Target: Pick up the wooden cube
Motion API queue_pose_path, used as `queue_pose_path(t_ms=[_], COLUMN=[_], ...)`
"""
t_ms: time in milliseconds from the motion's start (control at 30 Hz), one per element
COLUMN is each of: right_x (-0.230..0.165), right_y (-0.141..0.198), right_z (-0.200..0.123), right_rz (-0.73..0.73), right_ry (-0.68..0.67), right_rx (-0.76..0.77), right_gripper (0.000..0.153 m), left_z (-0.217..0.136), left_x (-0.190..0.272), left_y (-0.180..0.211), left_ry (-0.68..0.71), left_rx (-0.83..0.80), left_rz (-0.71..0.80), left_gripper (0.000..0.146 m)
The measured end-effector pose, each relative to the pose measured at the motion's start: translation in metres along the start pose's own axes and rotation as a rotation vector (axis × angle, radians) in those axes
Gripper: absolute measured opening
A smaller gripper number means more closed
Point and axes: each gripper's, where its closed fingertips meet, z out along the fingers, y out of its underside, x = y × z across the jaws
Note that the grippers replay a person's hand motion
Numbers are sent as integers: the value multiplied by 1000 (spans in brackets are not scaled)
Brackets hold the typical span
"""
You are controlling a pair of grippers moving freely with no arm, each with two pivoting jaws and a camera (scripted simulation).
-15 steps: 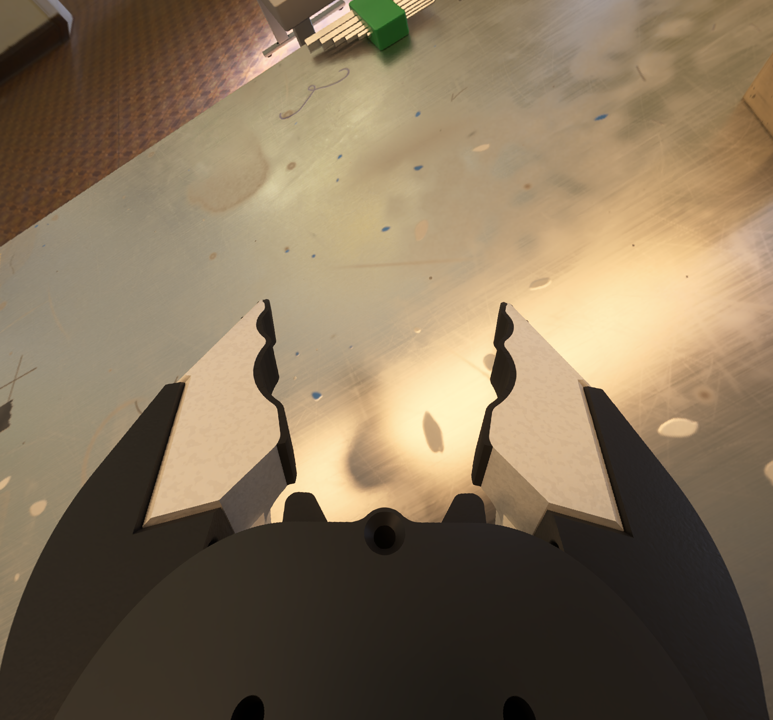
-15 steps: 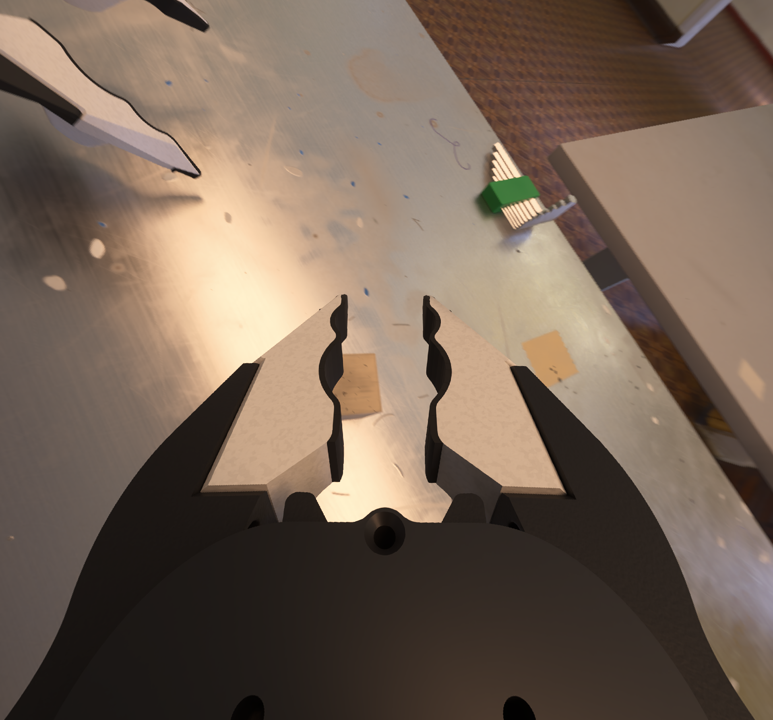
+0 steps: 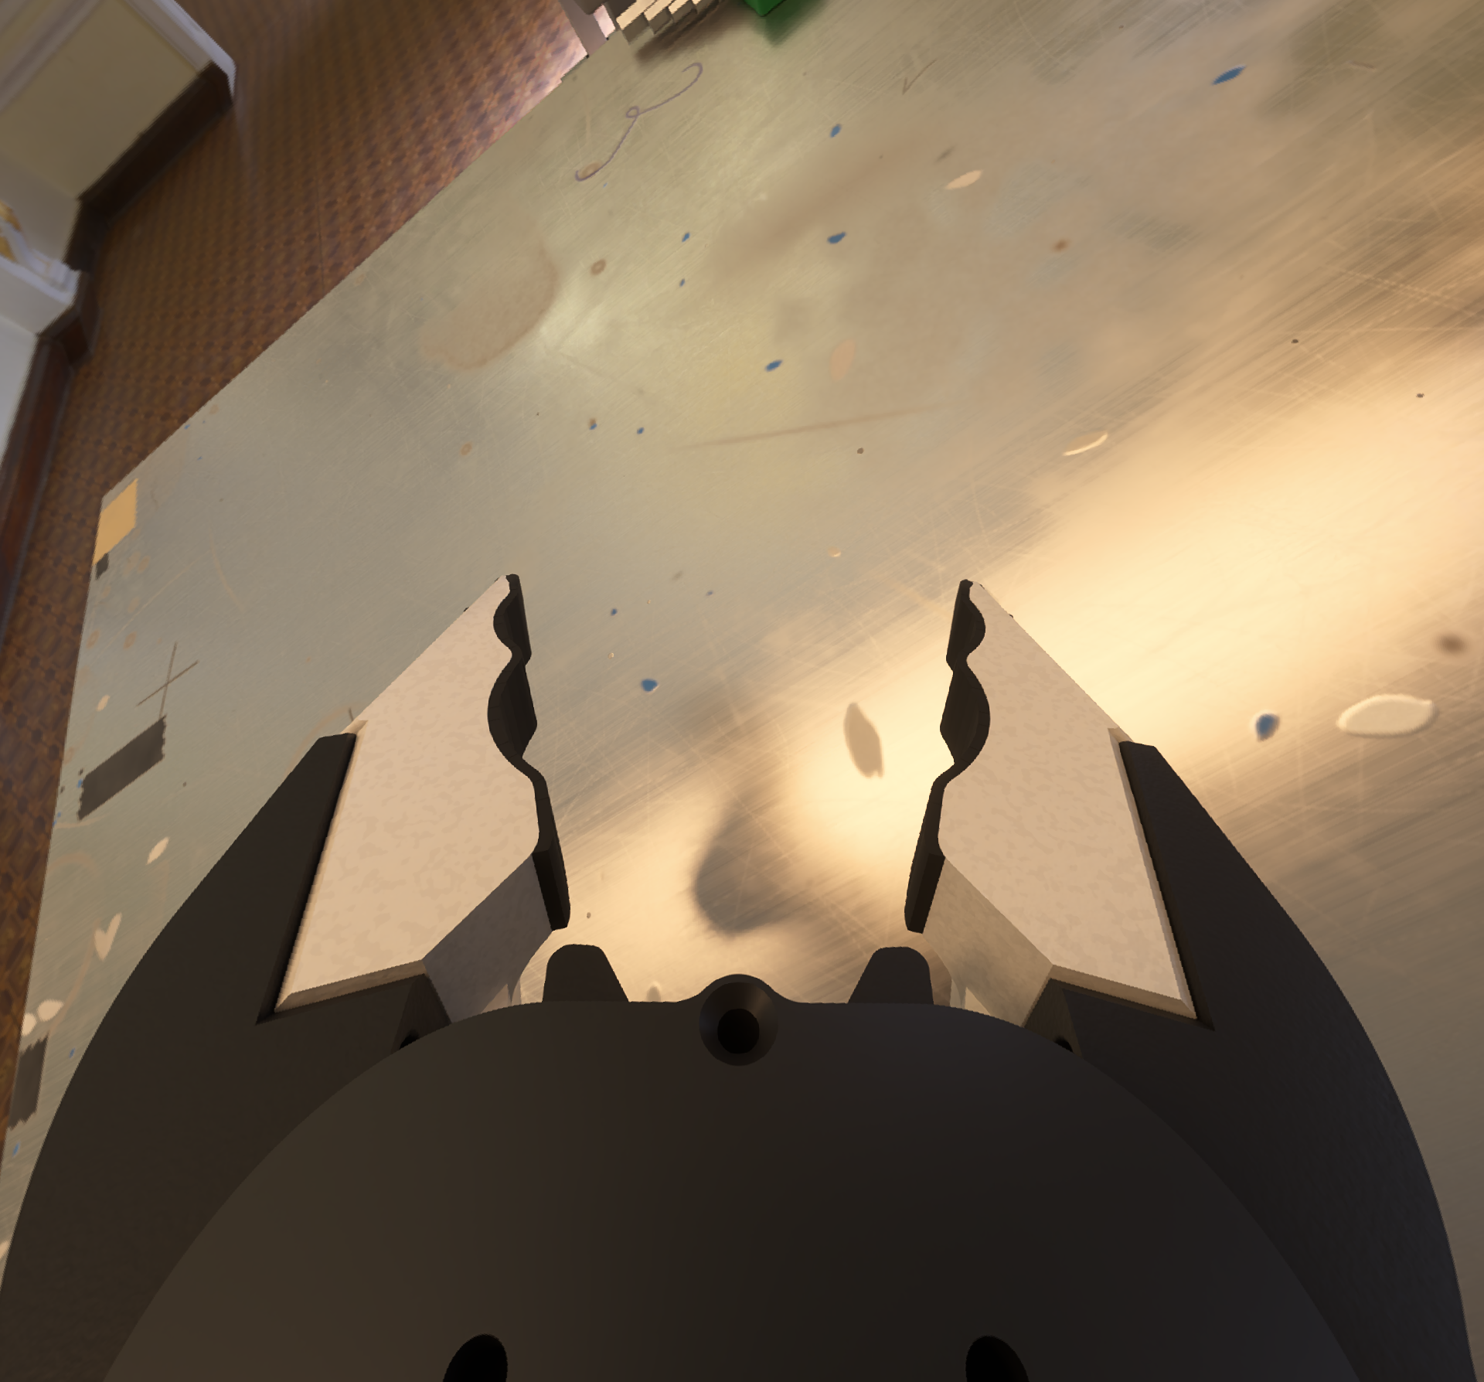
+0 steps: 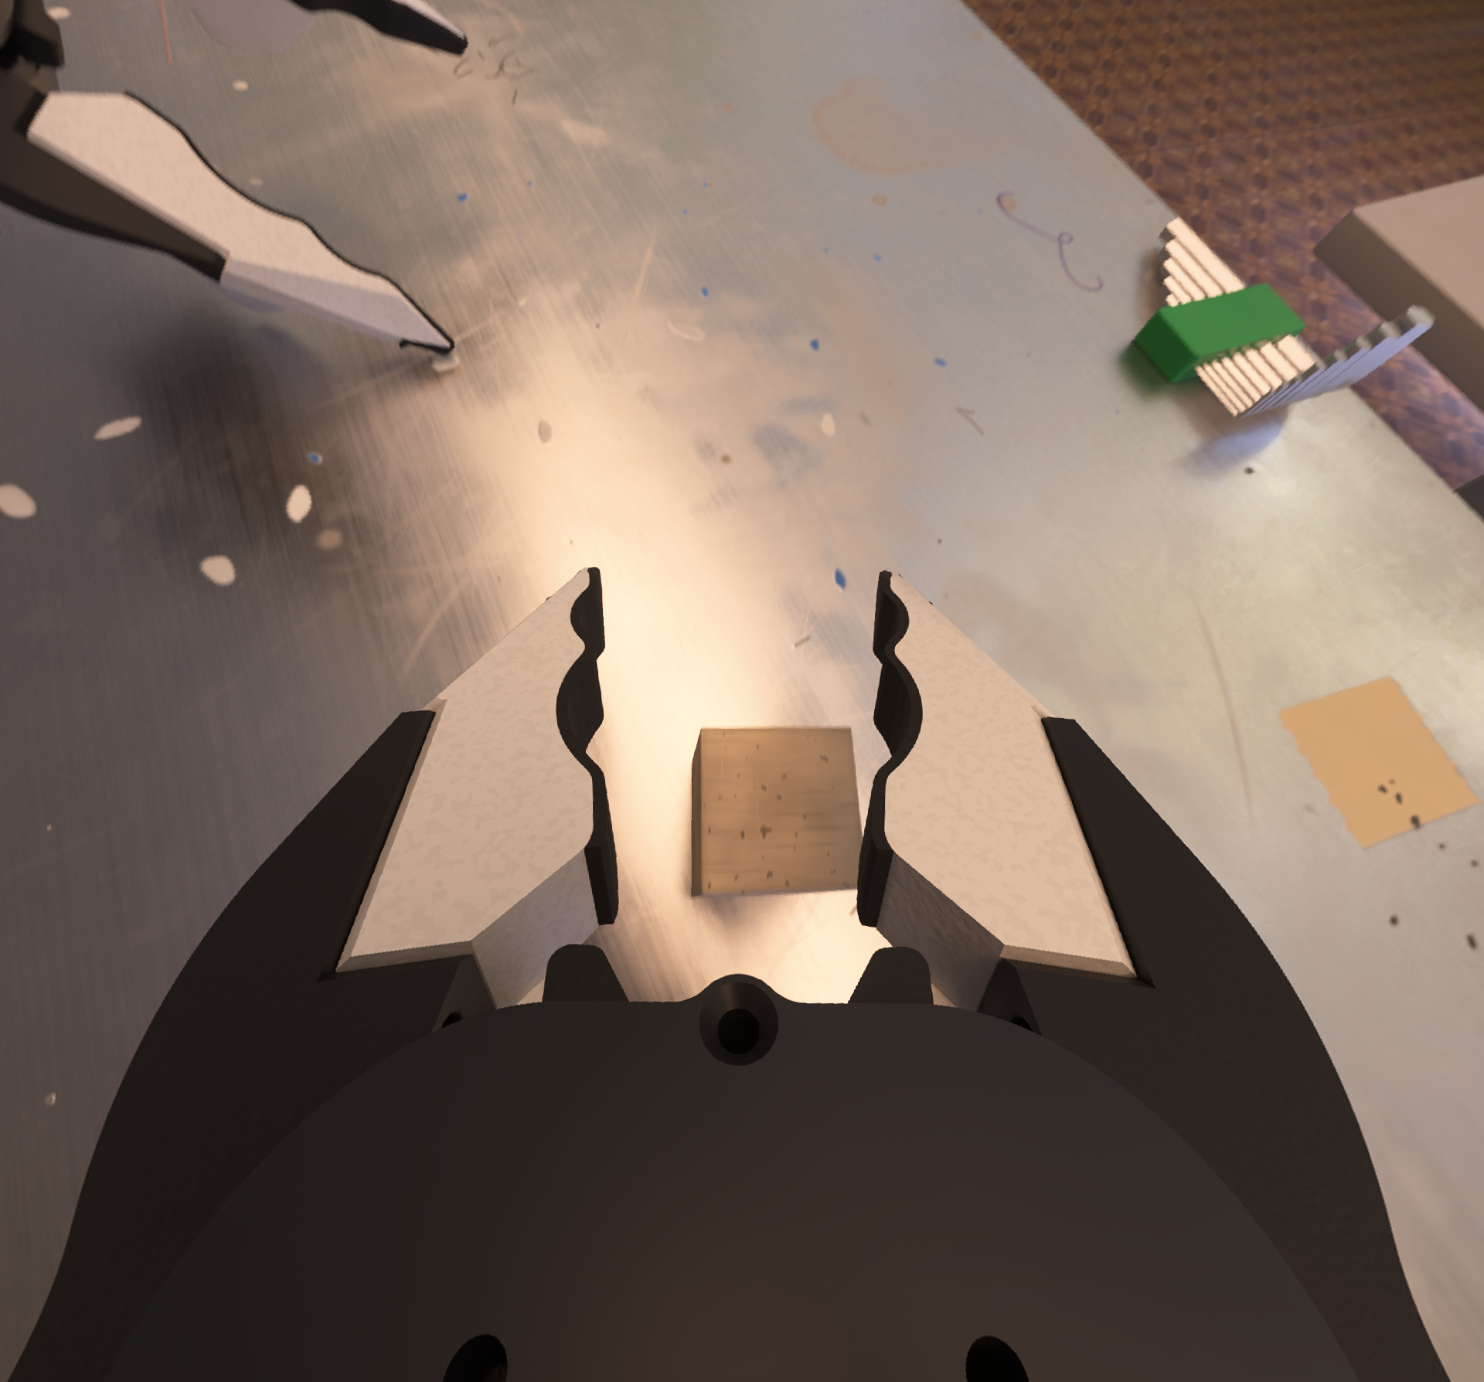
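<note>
the right gripper (image 4: 739,580) stands open astride the wooden cube (image 4: 775,813), gripping nothing; it wants centring before closing squarely.

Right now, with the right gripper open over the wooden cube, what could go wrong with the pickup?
1. The wooden cube sits off-centre between the right gripper's fingers, nearer the right one, so closing may push it sideways first.
2. It lies near the finger bases rather than the tips, so the wavy pads may grip unevenly.
3. The left gripper hovers open nearby; a lift toward it could collide.
</note>
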Motion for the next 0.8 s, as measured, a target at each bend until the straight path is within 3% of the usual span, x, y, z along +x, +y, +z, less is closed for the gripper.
queue_pose_path(t_ms=[333,533,800], right_x=[10,10,4], right_y=[58,63,63], right_z=[-19,-17,-15], right_rz=[43,108,148], right_ry=[-15,-70,-163], right_rx=[-96,-119,-130], right_gripper=[70,68,46], left_z=[5,5,6], left_x=[-1,-1,-1], left_y=[-1,-1,-1], left_ry=[8,15,21], left_rx=[-14,-9,-6], left_rz=[-31,-29,-30], left_gripper=[107,108,109])
